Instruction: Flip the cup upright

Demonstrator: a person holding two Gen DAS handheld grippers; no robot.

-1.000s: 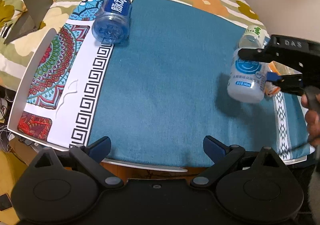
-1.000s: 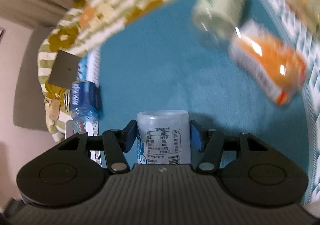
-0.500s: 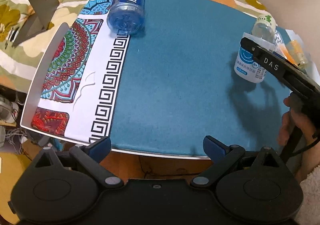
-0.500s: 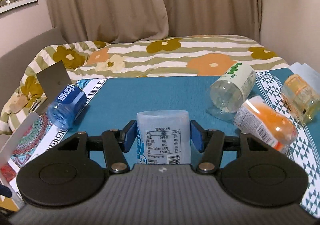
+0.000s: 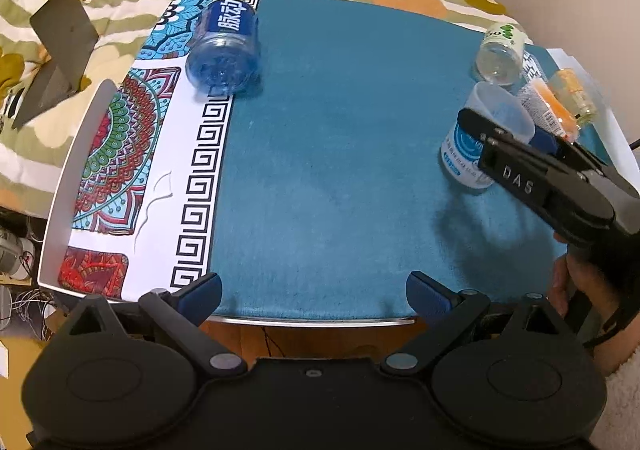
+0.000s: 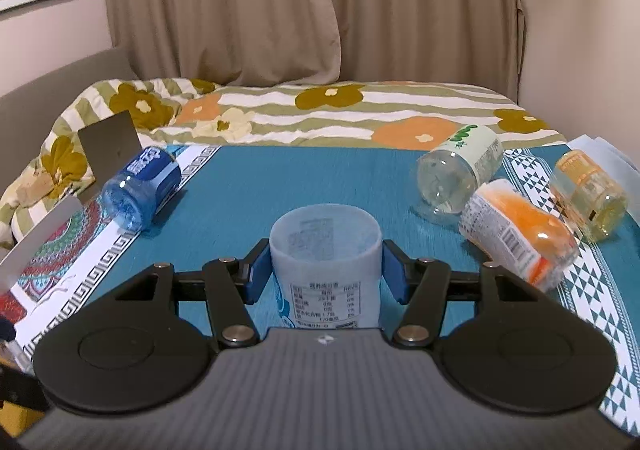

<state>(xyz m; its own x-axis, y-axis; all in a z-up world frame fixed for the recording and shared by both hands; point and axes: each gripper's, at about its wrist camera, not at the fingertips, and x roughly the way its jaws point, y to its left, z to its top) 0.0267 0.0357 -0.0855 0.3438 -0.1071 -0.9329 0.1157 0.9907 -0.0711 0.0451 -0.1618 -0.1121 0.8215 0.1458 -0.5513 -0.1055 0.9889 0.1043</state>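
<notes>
One upright empty cup between right gripper pads

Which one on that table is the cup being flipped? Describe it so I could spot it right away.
Start at the teal tablecloth and look to its right side, near three bottles lying on their sides. The cup is pale, frosted plastic with a blue-and-white label, sitting between the jaws of the right gripper. Unlike its neighbours, it stands upright, open mouth up.

A frosted, translucent plastic cup with a printed paper-like label. Matt black plastic right gripper with smooth blue pads. Napped teal cloth. Clear glossy plastic bottles.
</notes>
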